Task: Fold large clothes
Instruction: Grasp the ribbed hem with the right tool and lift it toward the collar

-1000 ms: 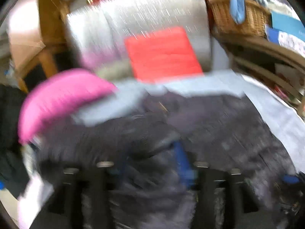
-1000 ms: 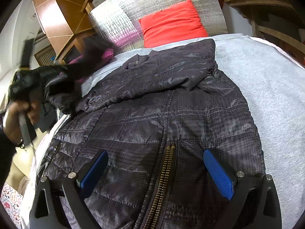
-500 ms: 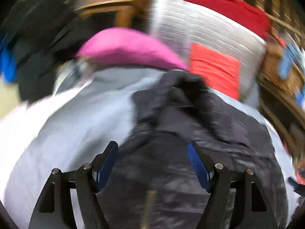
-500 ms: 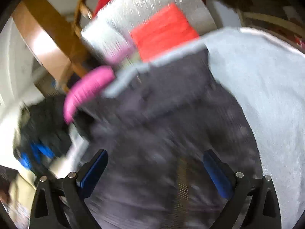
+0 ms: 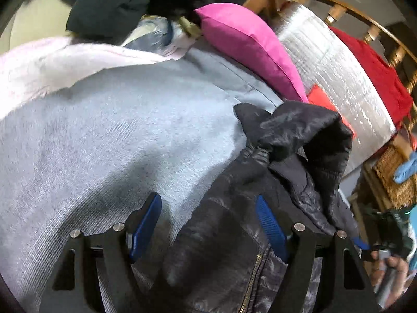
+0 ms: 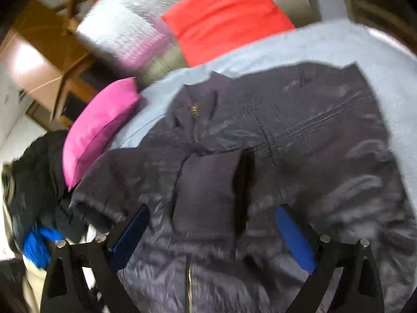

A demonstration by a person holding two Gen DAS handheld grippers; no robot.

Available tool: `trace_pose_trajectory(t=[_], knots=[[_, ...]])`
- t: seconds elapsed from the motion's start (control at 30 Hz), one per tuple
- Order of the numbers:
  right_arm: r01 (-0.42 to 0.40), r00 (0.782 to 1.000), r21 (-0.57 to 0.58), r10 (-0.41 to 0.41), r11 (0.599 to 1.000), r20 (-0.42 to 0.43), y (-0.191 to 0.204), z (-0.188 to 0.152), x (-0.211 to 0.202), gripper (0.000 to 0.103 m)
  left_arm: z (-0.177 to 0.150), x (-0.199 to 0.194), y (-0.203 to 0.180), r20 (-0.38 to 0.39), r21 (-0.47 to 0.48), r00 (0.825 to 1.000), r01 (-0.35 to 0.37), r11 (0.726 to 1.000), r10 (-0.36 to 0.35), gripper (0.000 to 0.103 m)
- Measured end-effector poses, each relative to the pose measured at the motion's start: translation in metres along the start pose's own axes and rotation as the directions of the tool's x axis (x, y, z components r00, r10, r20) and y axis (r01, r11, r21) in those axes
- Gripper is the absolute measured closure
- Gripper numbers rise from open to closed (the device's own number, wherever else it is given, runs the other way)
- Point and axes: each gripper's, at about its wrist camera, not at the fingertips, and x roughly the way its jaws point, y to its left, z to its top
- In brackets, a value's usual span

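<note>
A dark quilted jacket (image 6: 299, 156) with a brass zipper lies spread on a grey bed cover (image 6: 325, 41). A sleeve is folded in across its chest. In the left wrist view the jacket (image 5: 260, 208) lies at lower right with its hood bunched up. My left gripper (image 5: 207, 224) is open and empty, above the jacket's left edge and the grey cover (image 5: 104, 143). My right gripper (image 6: 211, 234) is open and empty over the jacket's lower front.
A pink cushion (image 5: 247, 49) and a red cushion (image 6: 226, 18) lie at the head of the bed against a silver pad (image 5: 333, 78). A pile of dark clothes (image 5: 112, 2) lies beyond the pink cushion. A wicker basket (image 5: 393, 172) stands at right.
The left gripper let go of the sleeve it held a second ago and swung left over the grey cover. The sleeve now lies folded over the jacket. The right gripper shifted its view leftward.
</note>
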Motion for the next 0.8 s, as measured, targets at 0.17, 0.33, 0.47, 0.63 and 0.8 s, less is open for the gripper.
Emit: trace_pose_trajectory(t=[0.17, 0.33, 0.47, 0.63, 0.8], knots=[[0.045, 0.997, -0.031, -0.047, 0.998, -0.069, 0.011, 0.011, 0.037, 0.014, -0.001, 0.002, -0.007, -0.008, 0.023, 1.0, 0.028, 0.999, -0.028, 0.027], [0.135, 0.979, -0.194, -0.162, 0.972, -0.128, 0.037, 0.012, 0.055, 0.084, 0.0, 0.0, -0.003, -0.01, 0.02, 0.999, 0.033, 0.999, -0.032, 0.027], [0.217, 0.973, -0.343, -0.23, 0.914, 0.003, 0.072, 0.016, 0.021, 0.094, -0.001, 0.0, -0.003, -0.011, 0.027, 0.999, 0.036, 0.999, -0.035, 0.027], [0.367, 0.93, -0.412, -0.321, 0.834, 0.178, 0.088, 0.038, -0.029, 0.094, -0.001, 0.0, -0.003, -0.012, 0.029, 0.999, 0.032, 0.999, -0.032, 0.027], [0.471, 0.882, -0.406, -0.42, 0.783, 0.212, 0.061, 0.042, -0.032, 0.094, -0.002, 0.001, -0.005, -0.018, 0.04, 0.999, 0.037, 0.999, -0.036, 0.027]])
